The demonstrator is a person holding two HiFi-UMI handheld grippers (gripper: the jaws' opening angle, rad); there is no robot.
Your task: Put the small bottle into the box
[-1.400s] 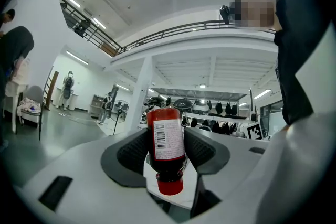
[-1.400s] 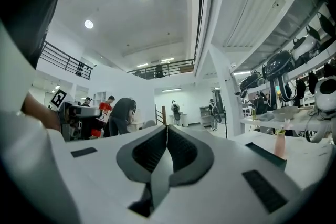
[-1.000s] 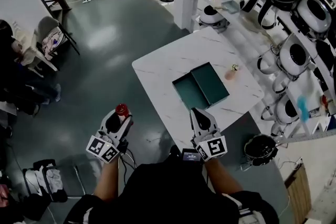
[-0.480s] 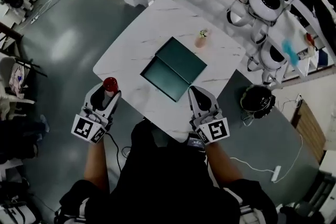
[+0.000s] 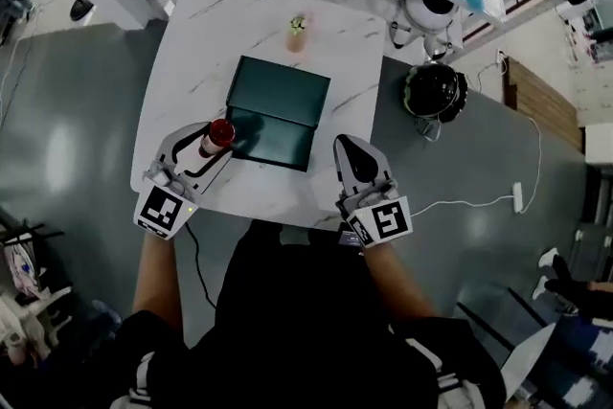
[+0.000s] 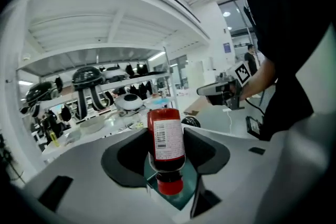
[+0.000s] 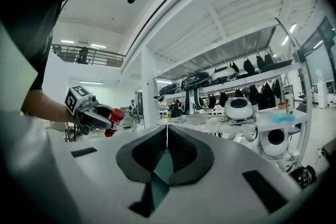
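A small red bottle (image 5: 219, 133) with a white label (image 6: 167, 140) is clamped in my left gripper (image 5: 213, 145), its cap end towards the camera. It hangs at the near left corner of the open dark green box (image 5: 279, 89), which lies flat on the white marble table (image 5: 182, 43). My right gripper (image 5: 349, 149) is shut and empty, over the table's near edge just right of the box. In the right gripper view the jaw tips (image 7: 167, 140) meet, and the left gripper (image 7: 89, 113) with the bottle (image 7: 112, 119) shows at the left.
A second small peach-coloured bottle (image 5: 297, 34) stands on the table beyond the box. White robot heads (image 5: 428, 7) fill shelves behind the table. A black round object (image 5: 434, 91) and a cable with a power strip (image 5: 517, 197) lie on the floor at the right.
The view has swung so the table lies straight ahead. My left gripper has carried the red bottle from off the table's side to the box's near left corner. The right gripper stays shut.
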